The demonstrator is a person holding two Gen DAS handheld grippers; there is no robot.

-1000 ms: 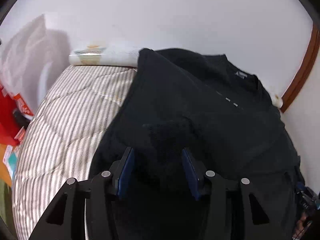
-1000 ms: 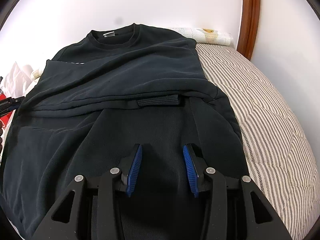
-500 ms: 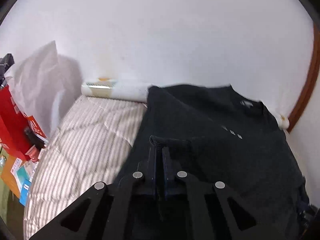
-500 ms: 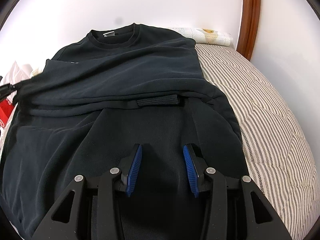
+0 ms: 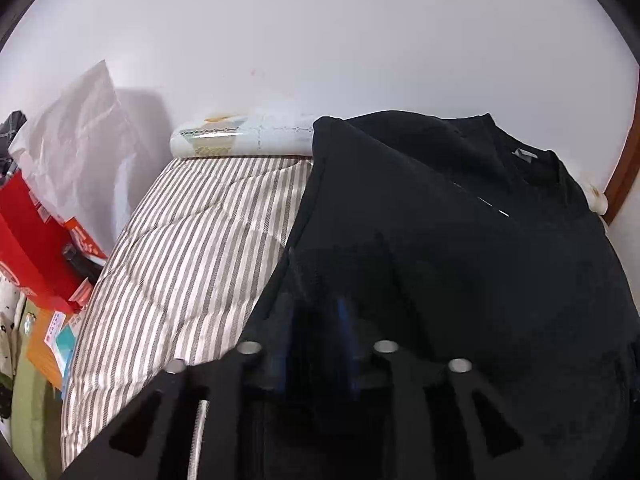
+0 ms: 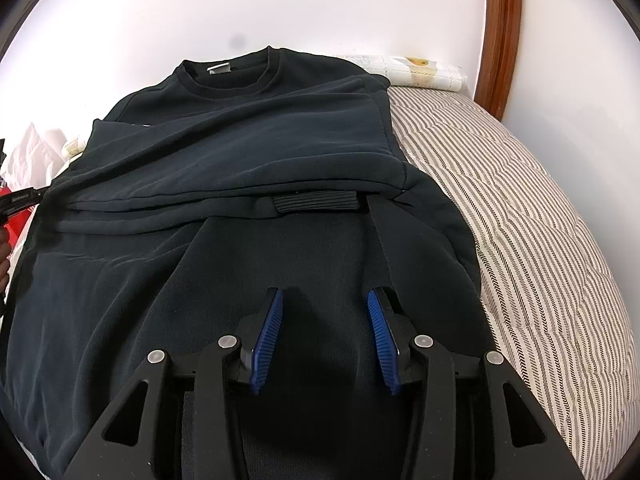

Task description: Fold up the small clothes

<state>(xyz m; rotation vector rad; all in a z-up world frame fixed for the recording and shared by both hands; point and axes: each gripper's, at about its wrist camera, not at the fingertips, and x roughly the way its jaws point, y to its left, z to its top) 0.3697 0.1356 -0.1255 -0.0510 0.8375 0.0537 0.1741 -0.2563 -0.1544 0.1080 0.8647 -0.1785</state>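
Your black sweatshirt (image 6: pixel 240 152) lay spread on the striped bed quilt (image 6: pixel 540 240), collar toward the wall, one sleeve folded across its body. Your right gripper (image 6: pixel 324 320) hovered over the hem, jaws spread. Your left gripper (image 5: pixel 316 328) looked blurred; its jaws stood apart around dark fabric at the sweatshirt's side edge.

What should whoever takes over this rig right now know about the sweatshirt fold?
Left gripper: at the left edge of the black sweatshirt; the view is blurred, so its grip is unclear.
Right gripper: open and empty, over the lower body panel.
The sweatshirt lies on the striped quilt with its collar at the far end.
Done: a sleeve is folded across the chest, with its ribbed cuff mid-garment.
Left: probably fold the bottom half up toward the collar, then tidy.
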